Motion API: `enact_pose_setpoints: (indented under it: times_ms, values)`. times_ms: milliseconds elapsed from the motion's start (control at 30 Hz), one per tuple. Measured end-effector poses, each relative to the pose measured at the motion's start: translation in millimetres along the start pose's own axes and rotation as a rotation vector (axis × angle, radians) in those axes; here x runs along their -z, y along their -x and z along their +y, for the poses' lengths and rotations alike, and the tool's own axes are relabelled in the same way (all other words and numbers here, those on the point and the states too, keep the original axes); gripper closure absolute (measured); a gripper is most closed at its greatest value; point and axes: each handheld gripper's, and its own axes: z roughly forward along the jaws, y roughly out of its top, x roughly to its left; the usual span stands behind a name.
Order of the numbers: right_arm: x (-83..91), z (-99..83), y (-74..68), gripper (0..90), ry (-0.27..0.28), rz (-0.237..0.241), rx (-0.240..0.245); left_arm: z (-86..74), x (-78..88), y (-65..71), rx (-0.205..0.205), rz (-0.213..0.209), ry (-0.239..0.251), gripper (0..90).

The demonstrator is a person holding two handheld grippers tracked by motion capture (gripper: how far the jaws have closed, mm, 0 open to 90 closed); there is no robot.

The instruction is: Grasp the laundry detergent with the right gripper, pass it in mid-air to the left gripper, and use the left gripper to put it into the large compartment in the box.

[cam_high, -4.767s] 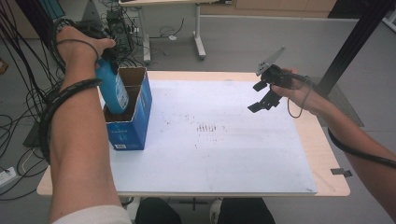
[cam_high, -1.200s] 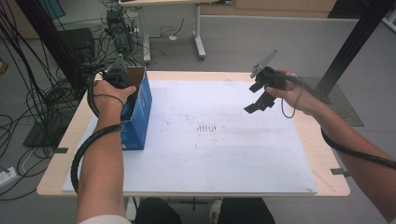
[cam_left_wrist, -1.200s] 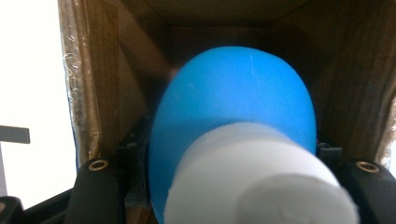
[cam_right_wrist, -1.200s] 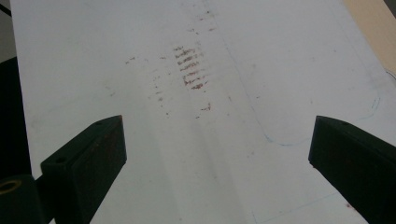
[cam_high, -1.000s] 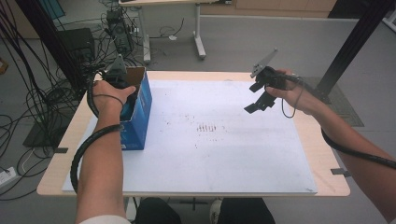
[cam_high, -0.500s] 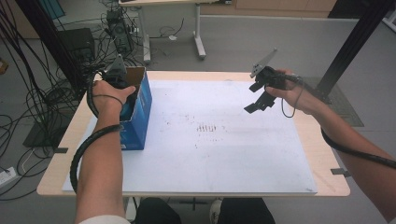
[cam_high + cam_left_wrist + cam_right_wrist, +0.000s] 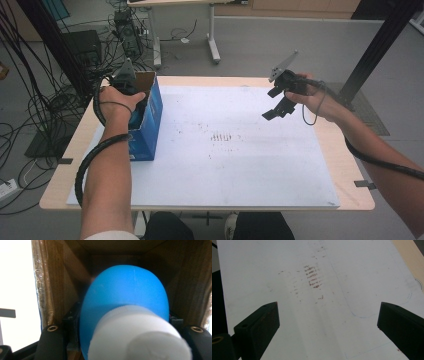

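Observation:
An open cardboard box (image 7: pixel 149 125), blue outside and brown inside, stands at the table's left edge. My left gripper (image 7: pixel 134 106) reaches down into it, held by a hand. In the left gripper view a blue bottle (image 7: pixel 125 297) with a white cap (image 7: pixel 140 342) sits between the black jaws of the left gripper (image 7: pixel 125 336), inside the box's brown walls (image 7: pixel 50 290). The jaws are shut on the bottle. My right gripper (image 7: pixel 273 110) hangs above the right part of the table, and in its own view the right gripper (image 7: pixel 328 325) is wide open with nothing between its jaws.
A white sheet (image 7: pixel 240 170) with brown smudges (image 7: pixel 222 136) covers most of the wooden table (image 7: pixel 345 165). Cables (image 7: pixel 45 100) and equipment lie on the floor at the left. A black post (image 7: pixel 380 45) stands at the far right.
Since the earliest frame my left hand has sunk and the blue bottle has gone down into the box. Over the last second nothing has moved.

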Motion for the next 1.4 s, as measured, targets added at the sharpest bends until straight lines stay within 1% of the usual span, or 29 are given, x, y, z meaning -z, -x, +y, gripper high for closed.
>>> enact_pose_setpoints:
  times_ms: [1400]
  values:
    - [3.1, -2.5, -0.8, 4.1, 0.004, -0.003, 0.002, -0.1, 0.1, 2.5, -0.006, 0.005, -0.002, 35.9]
